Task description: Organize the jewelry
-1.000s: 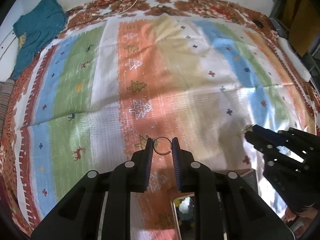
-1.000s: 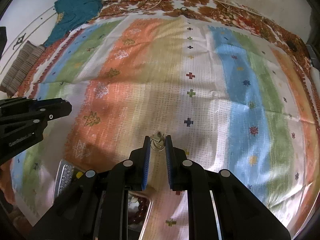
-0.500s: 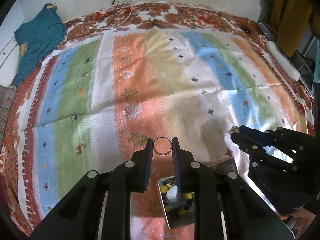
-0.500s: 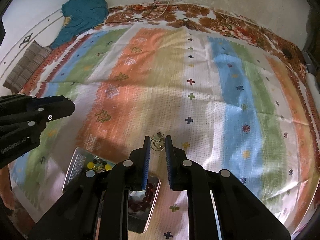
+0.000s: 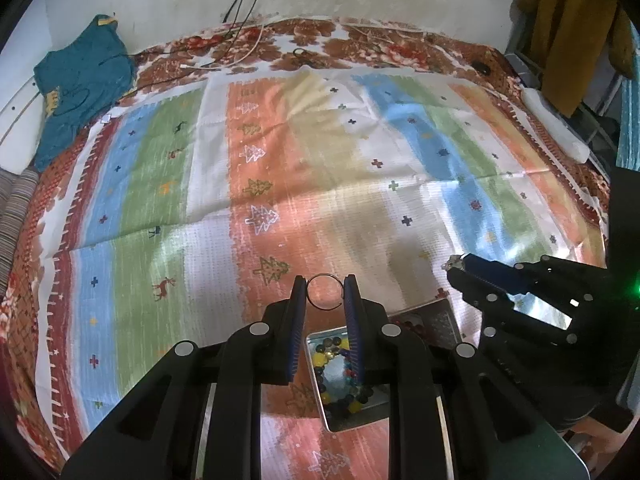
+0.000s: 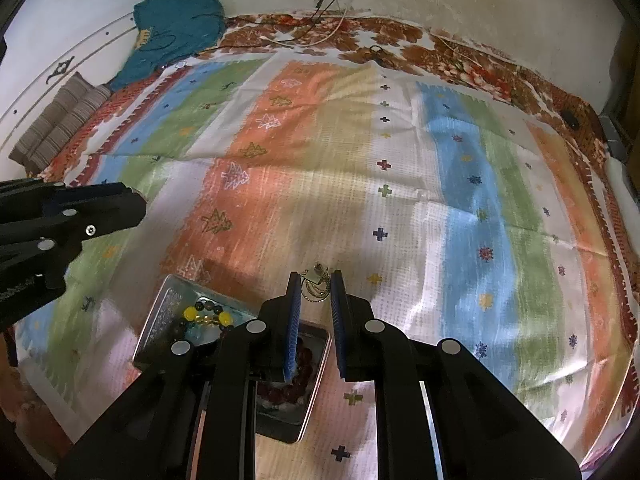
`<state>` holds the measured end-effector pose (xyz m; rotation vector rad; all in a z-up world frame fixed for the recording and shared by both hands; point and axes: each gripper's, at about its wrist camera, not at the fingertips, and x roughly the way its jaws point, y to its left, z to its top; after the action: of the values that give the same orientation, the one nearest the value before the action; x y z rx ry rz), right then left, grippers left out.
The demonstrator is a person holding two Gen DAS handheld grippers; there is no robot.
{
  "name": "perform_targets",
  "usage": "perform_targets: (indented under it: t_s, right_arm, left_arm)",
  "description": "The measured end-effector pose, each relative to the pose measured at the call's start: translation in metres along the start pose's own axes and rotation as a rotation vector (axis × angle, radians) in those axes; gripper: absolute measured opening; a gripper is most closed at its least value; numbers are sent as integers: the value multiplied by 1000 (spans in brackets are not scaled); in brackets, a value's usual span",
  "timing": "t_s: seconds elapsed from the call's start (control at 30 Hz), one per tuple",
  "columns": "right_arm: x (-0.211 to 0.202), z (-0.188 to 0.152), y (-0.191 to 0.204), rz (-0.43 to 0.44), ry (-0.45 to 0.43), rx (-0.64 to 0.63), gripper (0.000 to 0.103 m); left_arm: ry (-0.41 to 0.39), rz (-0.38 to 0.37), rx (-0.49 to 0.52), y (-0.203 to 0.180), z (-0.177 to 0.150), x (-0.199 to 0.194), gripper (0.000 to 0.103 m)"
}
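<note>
My left gripper (image 5: 325, 293) is shut on a thin metal ring (image 5: 325, 292), pinched between its blue pads above the striped cloth. In the right wrist view my right gripper (image 6: 316, 285) is shut on a small gold ornament (image 6: 314, 286) that hangs at its tips. Below both grippers lies a metal tray (image 5: 442, 318) with two compartments. One holds yellow and dark beads (image 5: 332, 360), the other dark red beads (image 6: 298, 380). The right gripper also appears at the right of the left wrist view (image 5: 454, 266). The left gripper's arm (image 6: 68, 216) enters the right wrist view from the left.
A colourful striped cloth (image 5: 280, 184) covers the bed. A teal garment (image 5: 80, 84) lies at the far left corner, with cables (image 5: 244, 46) along the back wall. A striped cushion (image 6: 56, 128) sits at the left edge. A yellow cloth (image 5: 568, 28) hangs at the right.
Both grippers have risen and drawn back with their pieces still held. The bead tray has come further into view beneath them.
</note>
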<state>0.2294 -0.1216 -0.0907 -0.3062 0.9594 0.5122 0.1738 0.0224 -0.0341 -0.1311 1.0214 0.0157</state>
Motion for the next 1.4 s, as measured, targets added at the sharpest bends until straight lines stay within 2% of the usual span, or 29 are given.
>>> perform_targets:
  t_s: [0.6, 0.8, 0.83, 0.9, 1.0, 1.07, 1.2, 1.27, 1.33, 1.4]
  right_arm:
    - [-22, -26, 14, 51, -17, 0, 16]
    - [-24, -33, 21, 66, -6, -18, 16]
    - [-24, -34, 22, 62, -2, -19, 18]
    - [-26, -36, 21, 54, -7, -19, 39]
    - [-32, -39, 18, 46, -21, -13, 40]
    - [-37, -42, 16, 41, -29, -10, 41]
    - [-50, -49, 15, 42, -45, -4, 51]
    - [-59, -53, 14, 44, -61, -5, 53]
    - [-67, -58, 16, 31, -76, -19, 54]
    - [-72, -61, 17, 38, -81, -19, 58]
  left_arm:
    - [-22, -40, 26, -19, -28, -27, 19]
    - [-18, -57, 6, -19, -34, -30, 19]
    - [-16, -58, 4, -19, -34, -31, 21]
    - [-14, -58, 1, -18, -36, -31, 24]
    - [-19, -54, -15, -15, -38, -34, 25]
    - [-26, -55, -32, -11, -40, -38, 29]
    - [-48, -62, -70, -2, -50, -52, 40]
    - [-59, -66, -73, -1, -56, -59, 41]
    - [-67, -68, -66, -3, -62, -64, 51]
    - [-78, -63, -54, -5, -68, -69, 55]
